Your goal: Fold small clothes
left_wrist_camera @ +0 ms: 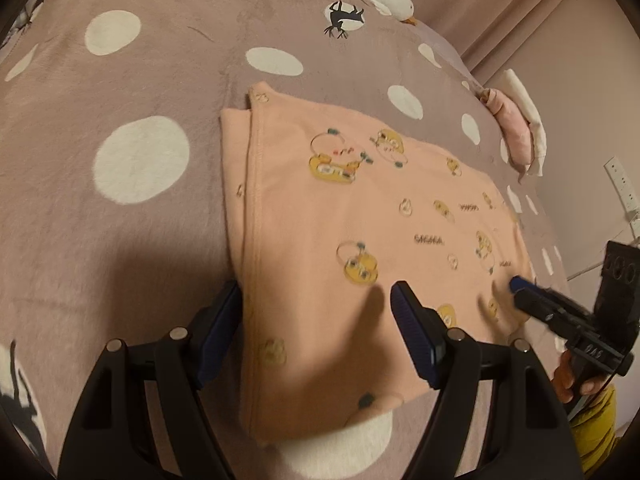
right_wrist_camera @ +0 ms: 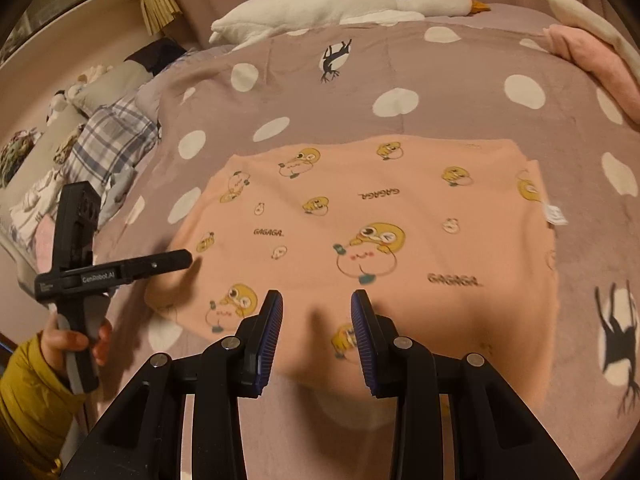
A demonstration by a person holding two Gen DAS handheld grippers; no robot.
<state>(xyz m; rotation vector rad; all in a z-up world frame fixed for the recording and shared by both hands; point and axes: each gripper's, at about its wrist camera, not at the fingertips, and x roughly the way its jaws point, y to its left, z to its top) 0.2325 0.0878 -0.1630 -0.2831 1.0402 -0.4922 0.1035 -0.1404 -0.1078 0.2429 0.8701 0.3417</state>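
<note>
A peach garment (left_wrist_camera: 340, 220) printed with yellow cartoon chicks lies folded flat on the bed; it also shows in the right wrist view (right_wrist_camera: 380, 240). My left gripper (left_wrist_camera: 316, 300) is open and empty, its fingers hovering over the garment's near edge. It also shows from the side in the right wrist view (right_wrist_camera: 176, 260), at the garment's left edge. My right gripper (right_wrist_camera: 316, 308) is open and empty above the garment's near edge. In the left wrist view it shows at the garment's right corner (left_wrist_camera: 520, 286).
The bed is covered by a mauve blanket (left_wrist_camera: 140, 80) with white dots. A white goose plush (right_wrist_camera: 340, 0) lies at the far edge. Folded pink and white clothes (right_wrist_camera: 592, 48) sit at the far right. Plaid fabric and soft toys (right_wrist_camera: 108, 140) lie at the left.
</note>
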